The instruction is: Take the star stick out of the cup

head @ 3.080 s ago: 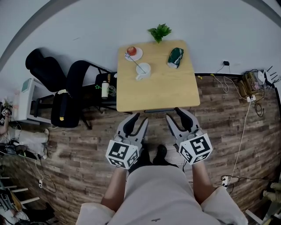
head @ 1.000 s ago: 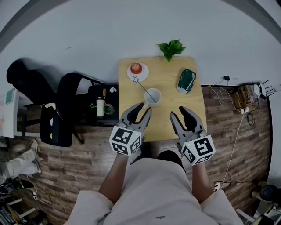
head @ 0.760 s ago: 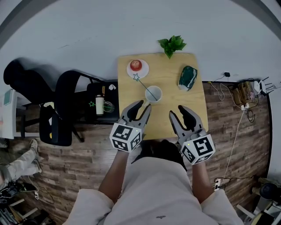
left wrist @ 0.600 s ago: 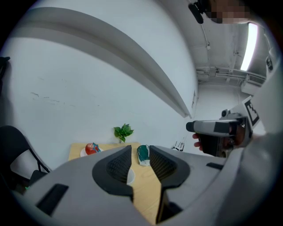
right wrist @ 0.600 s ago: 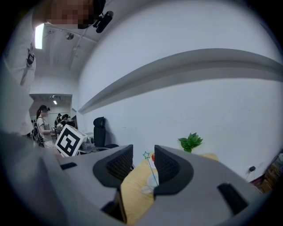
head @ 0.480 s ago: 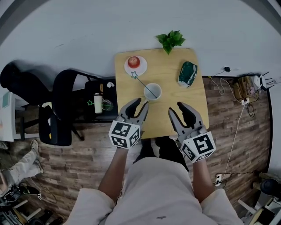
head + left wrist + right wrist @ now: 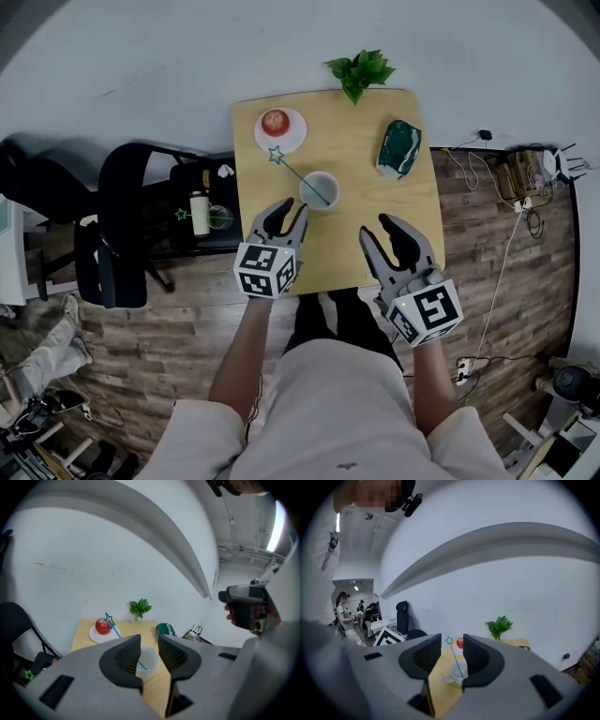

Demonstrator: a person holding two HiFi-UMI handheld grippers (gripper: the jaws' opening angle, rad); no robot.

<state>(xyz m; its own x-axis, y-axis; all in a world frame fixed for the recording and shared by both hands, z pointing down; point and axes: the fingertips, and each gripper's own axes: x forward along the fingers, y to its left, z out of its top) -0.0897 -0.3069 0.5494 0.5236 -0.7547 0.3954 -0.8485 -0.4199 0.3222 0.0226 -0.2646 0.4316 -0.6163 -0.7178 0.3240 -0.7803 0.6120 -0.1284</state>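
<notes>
Star stick [image 7: 295, 172] in cup [image 7: 310, 196], base hidden; L hand-held gripper [image 7: 286, 209] spread; R hand-held gripper [image 7: 378, 229] spread, closing, empty

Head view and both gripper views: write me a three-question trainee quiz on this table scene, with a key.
1. True or false: the star stick leans inside the cup.
2. What lies on the plate? A) an apple B) a banana C) a spoon
3. Fill in: the left gripper hovers near the cup with its jaws ____ and nothing between them.

Key: 1 true; 2 A; 3 open.
</notes>
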